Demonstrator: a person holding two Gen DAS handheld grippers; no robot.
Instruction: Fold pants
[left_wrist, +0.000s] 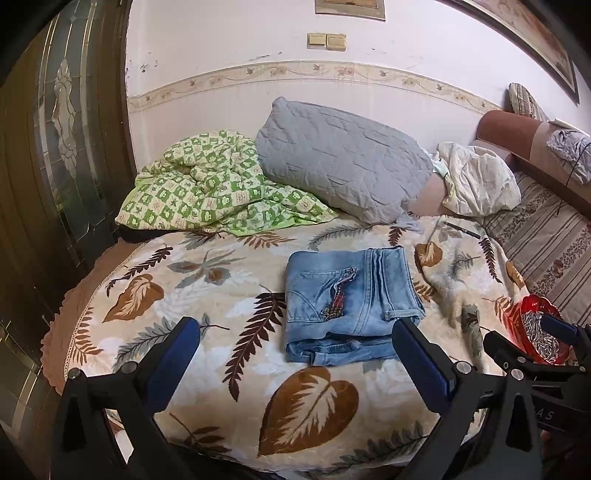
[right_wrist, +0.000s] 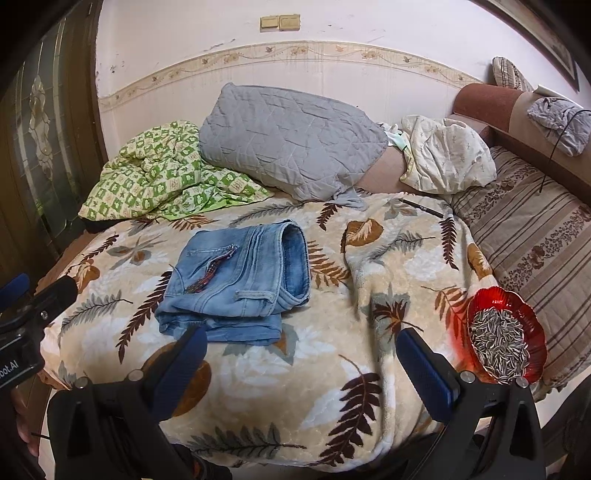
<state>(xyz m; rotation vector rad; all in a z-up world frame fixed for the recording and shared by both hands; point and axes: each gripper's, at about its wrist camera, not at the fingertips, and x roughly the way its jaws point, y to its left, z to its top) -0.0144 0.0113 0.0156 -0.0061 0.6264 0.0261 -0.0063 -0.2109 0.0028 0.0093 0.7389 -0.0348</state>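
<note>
- The folded light-blue denim pants (left_wrist: 351, 302) lay on the leaf-patterned beige blanket (left_wrist: 207, 295).
- The left gripper (left_wrist: 295, 354) hung at six o'clock, fingers apart, empty.
- The right gripper (right_wrist: 303, 362) likewise, fingers spread, pants at eleven o'clock.

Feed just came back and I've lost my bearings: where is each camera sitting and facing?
Left wrist: on the left gripper, facing across the bed at the folded jeans; own open fingers show, the right gripper at far right.
Right wrist: on the right gripper, further right; jeans left of centre, seed bowl near.
Shared: jeans, grey pillow, leaf blanket.
</note>
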